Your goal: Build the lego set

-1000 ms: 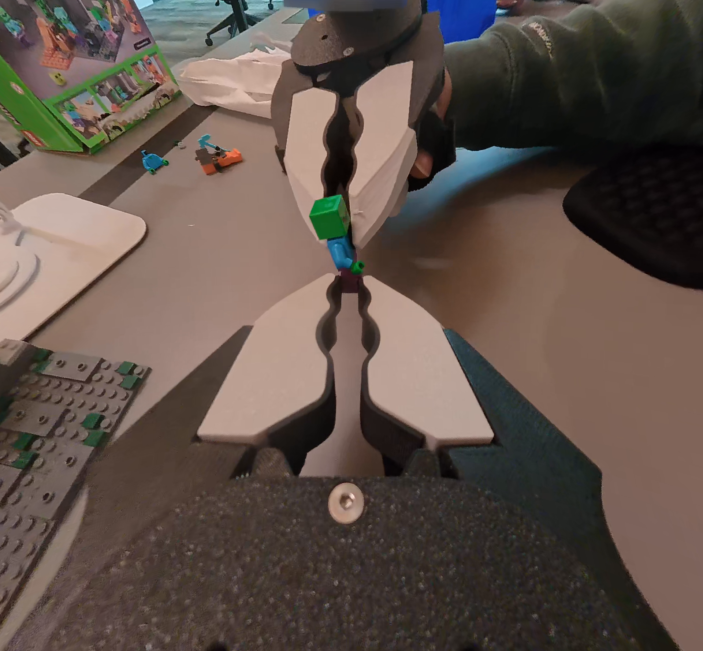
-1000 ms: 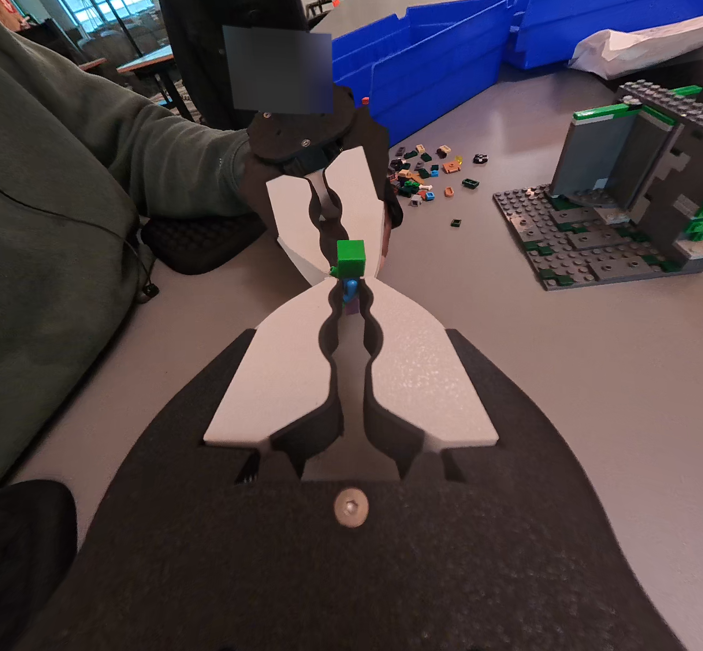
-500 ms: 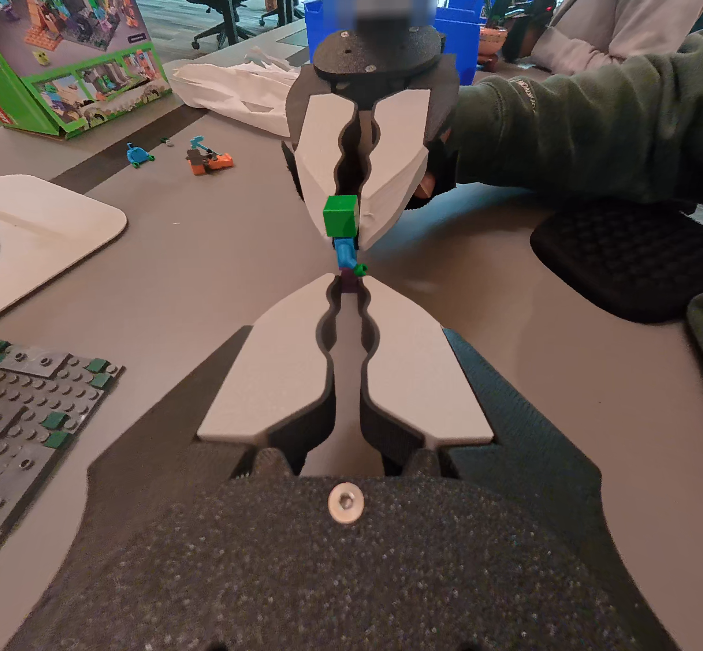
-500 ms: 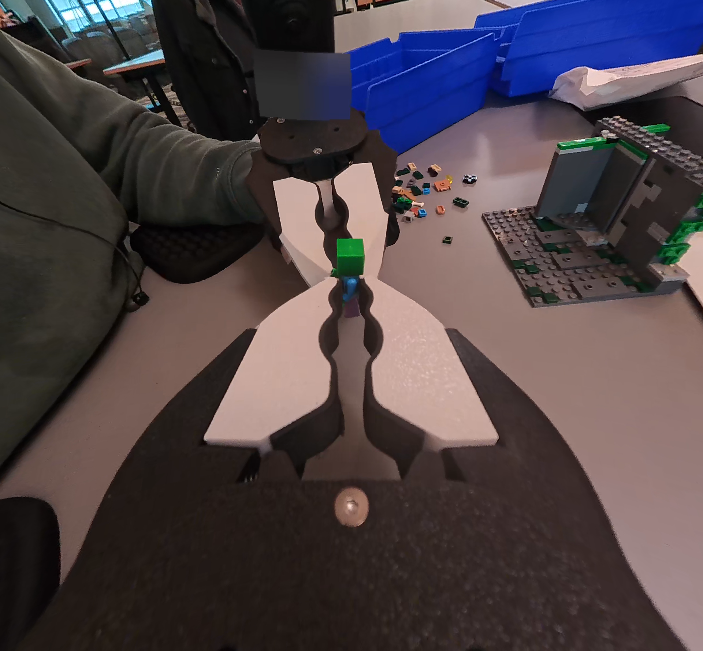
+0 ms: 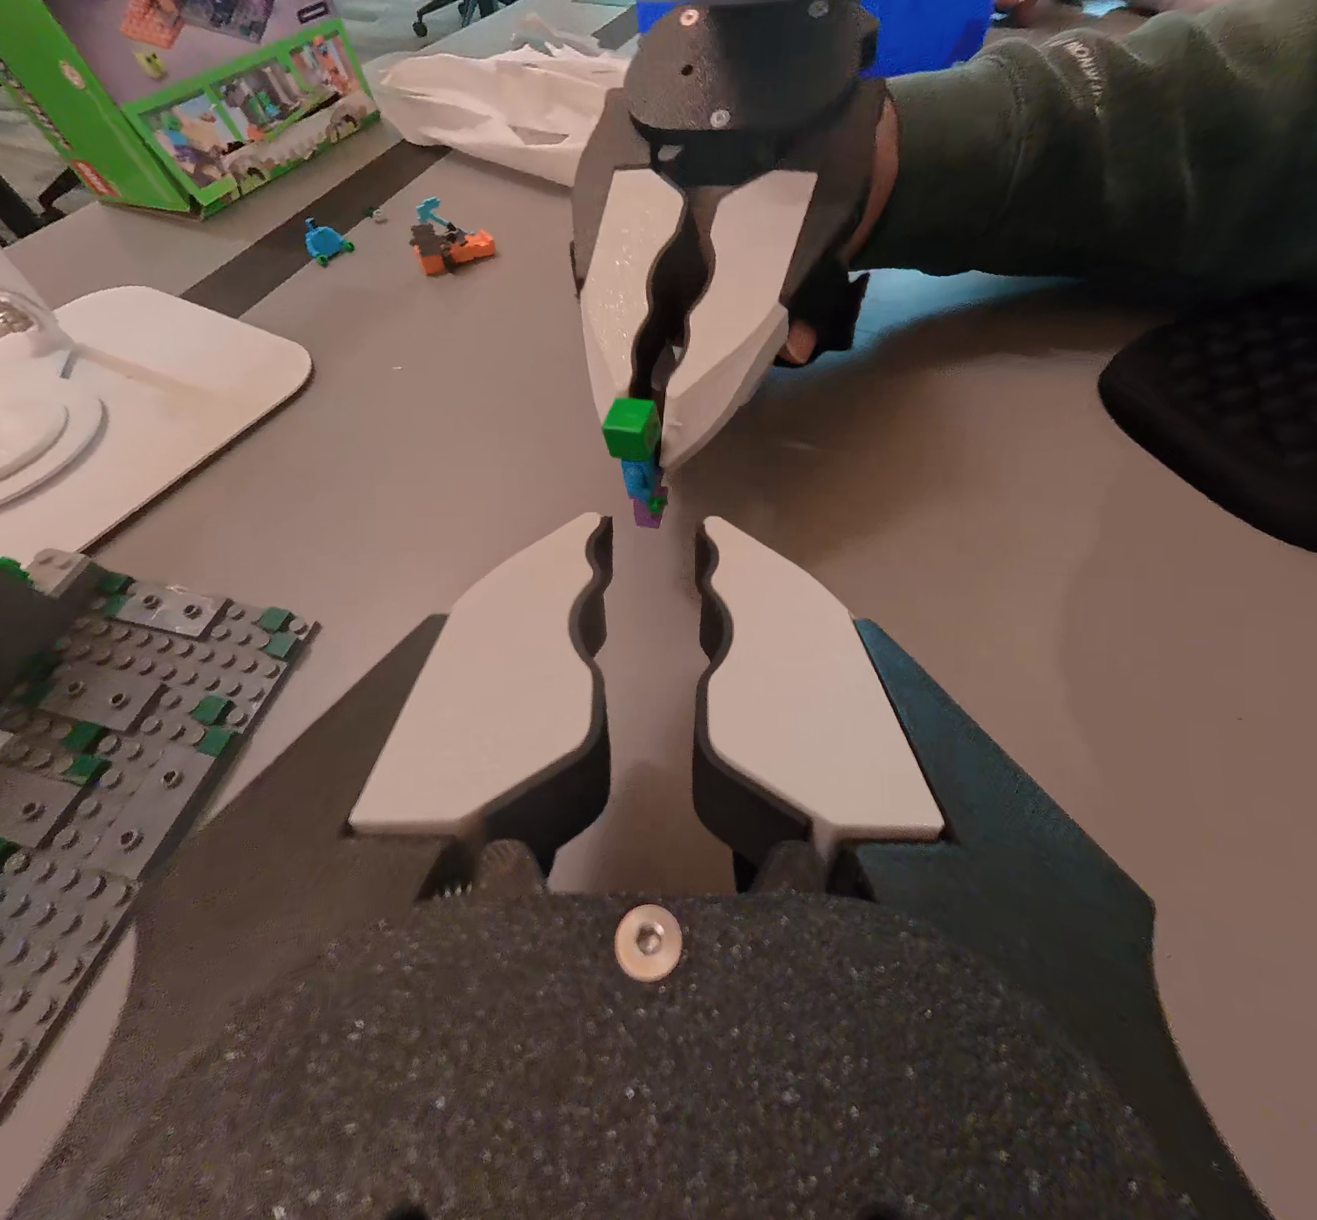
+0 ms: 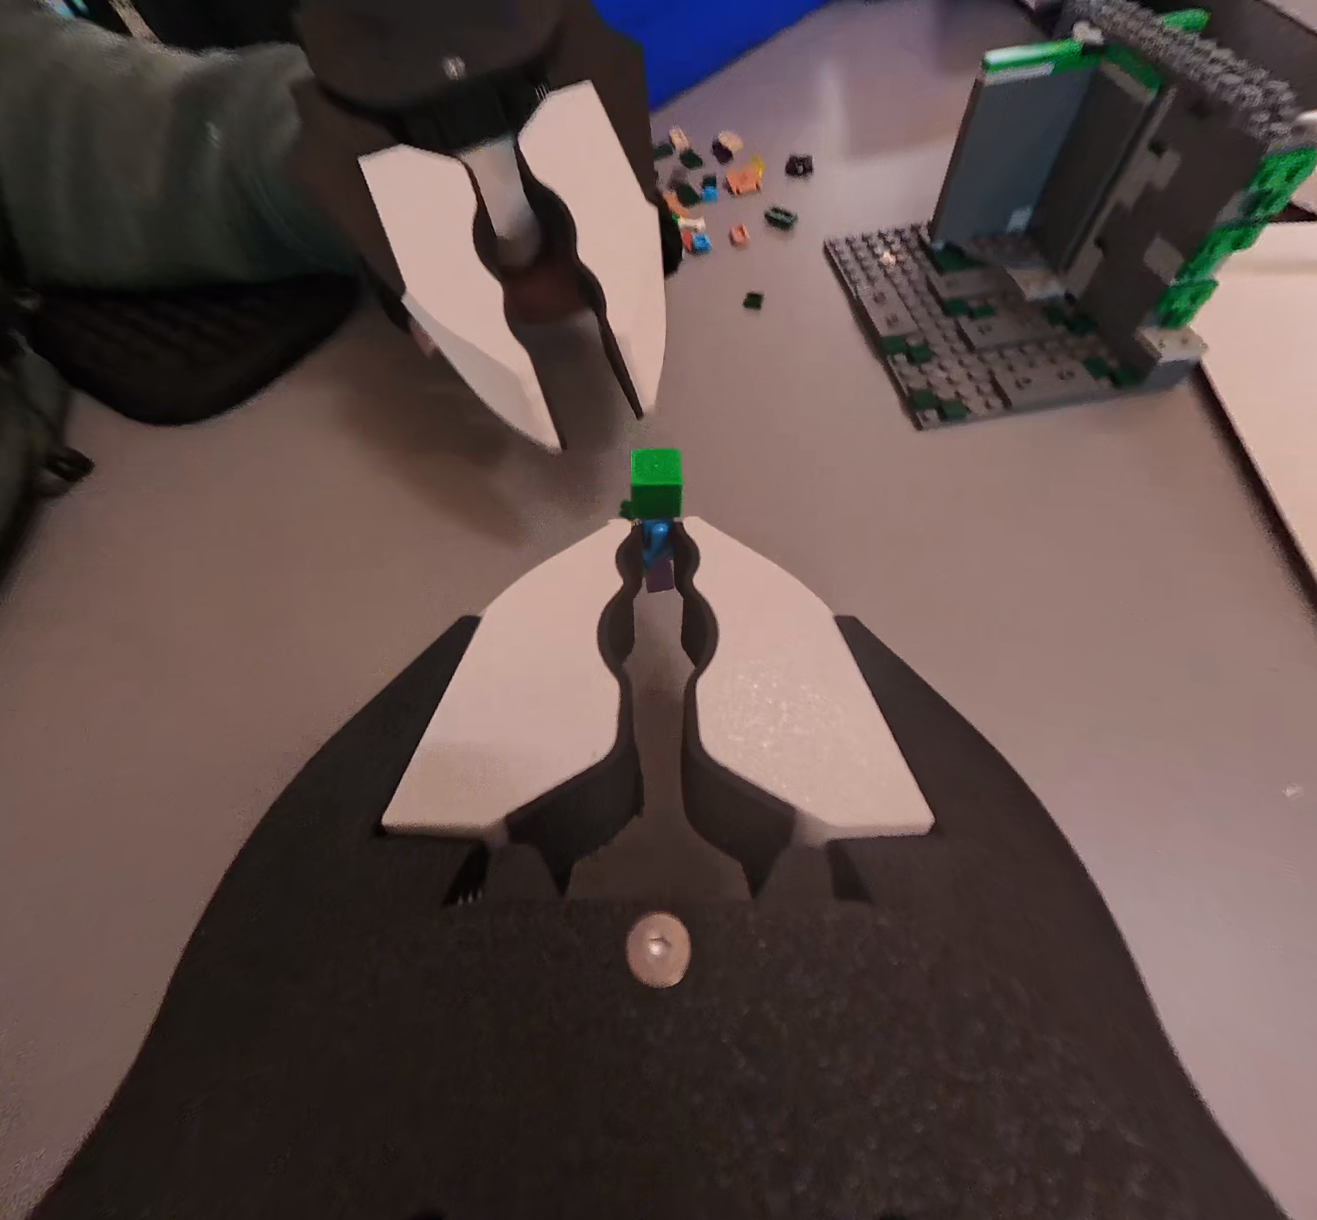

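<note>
The right gripper (image 6: 654, 530) is clamped on the minifigure (image 6: 656, 523) around its blue torso, so the figure hangs in the air above the table (image 5: 926, 616), green head out past the tips and purple legs back between the fingers. The left gripper (image 5: 654, 530) stands released, its jaws parted and empty, tips just short of the figure's legs. The step in hand looks like carrying the figure over to the build (image 6: 1069, 274), which sits on the table to the right of the grippers. To do it well, hold the squeeze steady, since the grip is narrow and the figure could pivot. Bring the legs down square over free studs on the grey baseplate (image 6: 998, 352), then press straight down.
</note>
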Tool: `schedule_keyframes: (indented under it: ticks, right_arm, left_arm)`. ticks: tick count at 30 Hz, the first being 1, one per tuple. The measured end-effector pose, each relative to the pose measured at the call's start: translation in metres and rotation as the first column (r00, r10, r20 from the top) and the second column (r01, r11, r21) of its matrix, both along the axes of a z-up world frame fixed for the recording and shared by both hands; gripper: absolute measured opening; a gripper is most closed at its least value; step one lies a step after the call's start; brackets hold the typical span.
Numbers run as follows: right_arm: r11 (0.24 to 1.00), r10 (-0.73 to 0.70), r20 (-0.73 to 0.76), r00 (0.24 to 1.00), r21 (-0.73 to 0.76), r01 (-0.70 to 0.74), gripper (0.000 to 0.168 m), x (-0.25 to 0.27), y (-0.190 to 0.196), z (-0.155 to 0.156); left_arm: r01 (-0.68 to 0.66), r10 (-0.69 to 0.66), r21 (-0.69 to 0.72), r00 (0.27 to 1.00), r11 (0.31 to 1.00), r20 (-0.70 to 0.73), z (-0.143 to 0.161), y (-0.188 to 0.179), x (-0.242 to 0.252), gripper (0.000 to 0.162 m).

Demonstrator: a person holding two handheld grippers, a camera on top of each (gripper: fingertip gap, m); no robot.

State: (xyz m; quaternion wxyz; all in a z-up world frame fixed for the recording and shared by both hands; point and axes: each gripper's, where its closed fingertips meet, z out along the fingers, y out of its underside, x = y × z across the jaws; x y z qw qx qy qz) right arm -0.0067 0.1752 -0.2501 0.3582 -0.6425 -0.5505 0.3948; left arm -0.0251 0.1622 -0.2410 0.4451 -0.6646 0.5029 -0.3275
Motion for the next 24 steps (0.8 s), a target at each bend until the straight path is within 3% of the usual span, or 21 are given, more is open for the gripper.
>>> schedule_keyframes:
  ticks: [9, 24]
  right_arm:
    - [0.997, -0.005, 0.129, 0.992, 0.072, -0.005, 0.008, 0.002, 0.004, -0.025]
    - [0.996, 0.02, 0.147, 0.989, 0.084, -0.032, 0.016, 0.005, 0.001, -0.026]
  left_arm:
    - [-0.029, 0.029, 0.006, 0.999, 1.0, -0.035, -0.007, 0.005, -0.003, 0.016]
    - [-0.014, 0.014, 0.009, 0.998, 1.0, -0.06, -0.012, 0.002, -0.001, 0.015]
